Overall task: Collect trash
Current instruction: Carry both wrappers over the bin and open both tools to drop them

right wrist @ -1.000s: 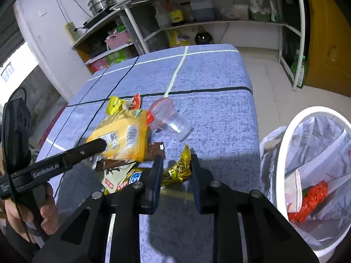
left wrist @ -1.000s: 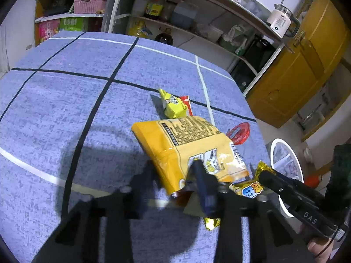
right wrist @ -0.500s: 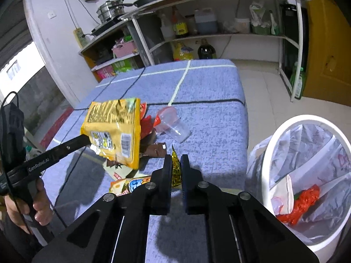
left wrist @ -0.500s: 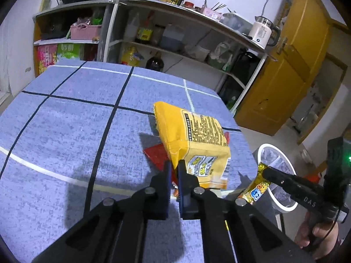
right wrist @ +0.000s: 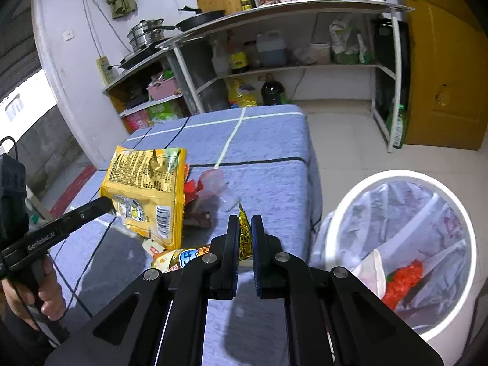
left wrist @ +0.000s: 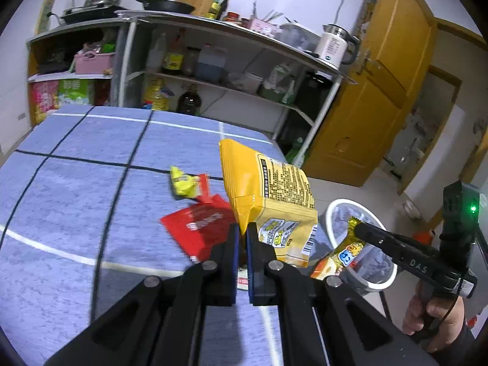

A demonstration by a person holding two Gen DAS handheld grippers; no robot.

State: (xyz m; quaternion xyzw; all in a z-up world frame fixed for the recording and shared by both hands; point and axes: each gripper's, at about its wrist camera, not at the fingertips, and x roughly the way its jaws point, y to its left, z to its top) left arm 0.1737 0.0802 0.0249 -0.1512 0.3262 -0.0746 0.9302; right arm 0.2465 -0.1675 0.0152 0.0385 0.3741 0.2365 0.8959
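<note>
Midway, left tongs pinch a yellow bag, right tongs a gold wrapper; red packet remains mid-table, bin beyond its right edge.

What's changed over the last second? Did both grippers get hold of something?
Yes. The left gripper closed on the yellow snack bag and lifted it off the table, uncovering a red wrapper. The right gripper closed on the gold wrapper and raised it too. The small yellow packet, the clear plastic cup and the trash bin stayed put.
</note>
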